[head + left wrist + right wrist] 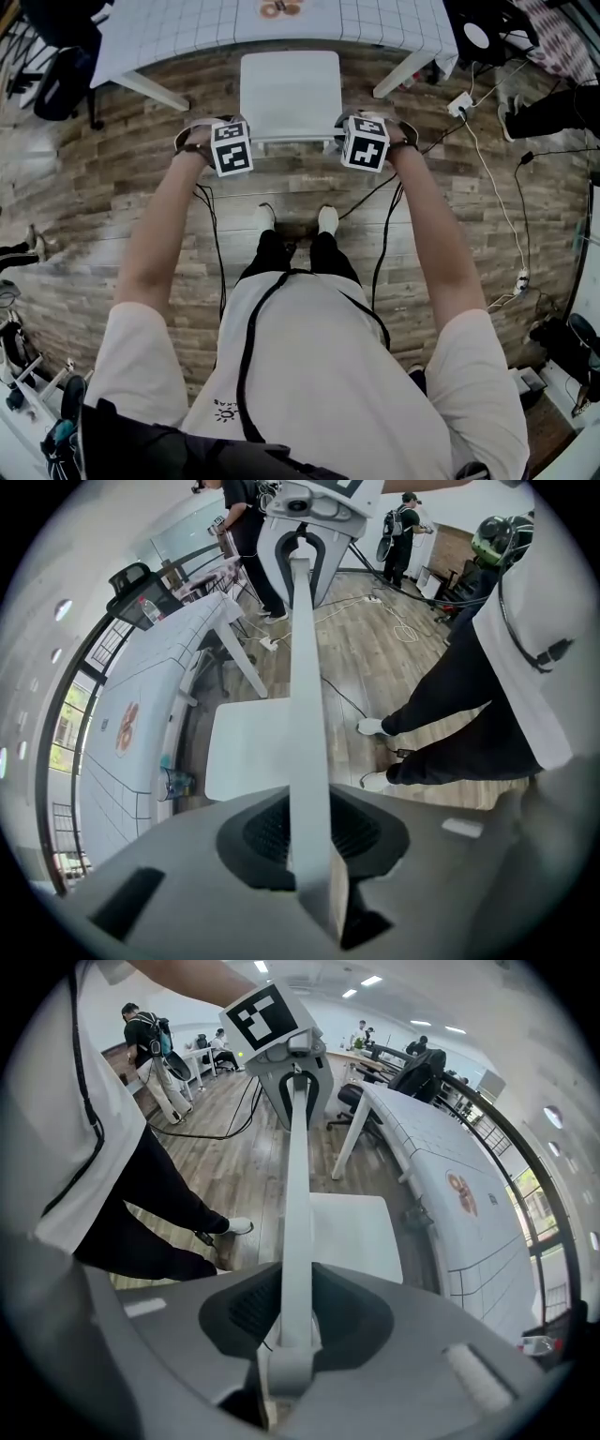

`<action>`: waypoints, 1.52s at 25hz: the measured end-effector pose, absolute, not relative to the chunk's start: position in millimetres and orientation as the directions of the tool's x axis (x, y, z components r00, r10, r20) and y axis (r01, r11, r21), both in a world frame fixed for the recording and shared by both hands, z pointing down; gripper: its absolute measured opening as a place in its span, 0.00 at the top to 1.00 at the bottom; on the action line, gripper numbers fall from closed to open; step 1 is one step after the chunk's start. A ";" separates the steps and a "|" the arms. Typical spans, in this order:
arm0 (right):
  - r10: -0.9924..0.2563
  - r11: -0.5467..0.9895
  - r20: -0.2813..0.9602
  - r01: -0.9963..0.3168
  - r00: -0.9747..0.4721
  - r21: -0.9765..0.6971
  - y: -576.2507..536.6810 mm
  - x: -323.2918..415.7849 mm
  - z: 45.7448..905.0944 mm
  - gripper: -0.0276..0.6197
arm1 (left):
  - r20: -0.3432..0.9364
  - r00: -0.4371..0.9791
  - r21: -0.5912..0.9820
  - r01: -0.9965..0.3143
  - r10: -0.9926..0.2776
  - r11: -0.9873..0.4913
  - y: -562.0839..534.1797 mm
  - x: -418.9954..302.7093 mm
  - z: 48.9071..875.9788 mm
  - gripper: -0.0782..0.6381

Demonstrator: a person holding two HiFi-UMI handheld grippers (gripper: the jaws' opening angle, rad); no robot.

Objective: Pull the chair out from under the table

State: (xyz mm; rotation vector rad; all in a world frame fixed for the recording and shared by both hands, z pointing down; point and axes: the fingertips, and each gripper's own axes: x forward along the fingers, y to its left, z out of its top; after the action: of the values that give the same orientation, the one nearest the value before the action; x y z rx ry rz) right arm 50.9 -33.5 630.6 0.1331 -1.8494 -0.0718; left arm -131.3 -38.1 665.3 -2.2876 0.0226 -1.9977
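Note:
A white chair [289, 89] stands on the wooden floor, its seat partly under the white grid-patterned table [187, 28]. My left gripper [232, 142] points down and is shut on the left end of the chair's backrest top rail [292, 141]. My right gripper [364, 141] is shut on the rail's right end. In the left gripper view the rail [305, 696] runs up out of my left gripper [314, 855] to the other gripper, with the seat [246, 747] below. The right gripper view shows the rail [296, 1185] clamped in my right gripper [286, 1335].
The person's feet [295, 220] stand just behind the chair. Cables and a power strip [459, 103] lie on the floor at the right. A black office chair [56, 66] stands at the table's left end. People stand in the background [246, 536].

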 end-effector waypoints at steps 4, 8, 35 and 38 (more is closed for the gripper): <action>-0.114 0.993 0.958 -0.042 -0.262 0.107 -32.6 53.8 633.8 0.83 | 0.985 0.150 -0.090 0.058 -0.081 -0.994 -38.2 -130.3 663.8 0.77; -0.087 0.996 0.962 -0.049 -0.261 0.077 -24.5 52.3 632.1 0.83 | 0.985 0.158 -0.078 0.067 -0.066 -0.995 -33.5 -130.4 662.5 0.78; -0.042 0.999 0.966 -0.001 -0.256 0.043 114.5 45.2 632.3 0.83 | 0.984 0.175 -0.026 0.061 -0.015 -0.998 114.2 -138.3 659.3 0.77; -0.047 0.999 0.965 -0.005 -0.257 0.047 128.6 44.3 631.9 0.83 | 0.985 0.174 -0.029 0.057 -0.019 -0.998 128.3 -138.0 658.9 0.77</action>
State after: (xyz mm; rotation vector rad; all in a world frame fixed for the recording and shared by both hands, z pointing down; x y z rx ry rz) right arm 44.3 128.6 631.9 0.0376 -1.8300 -0.0393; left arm -138.0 128.3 658.9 -2.3607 -0.0385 -1.9820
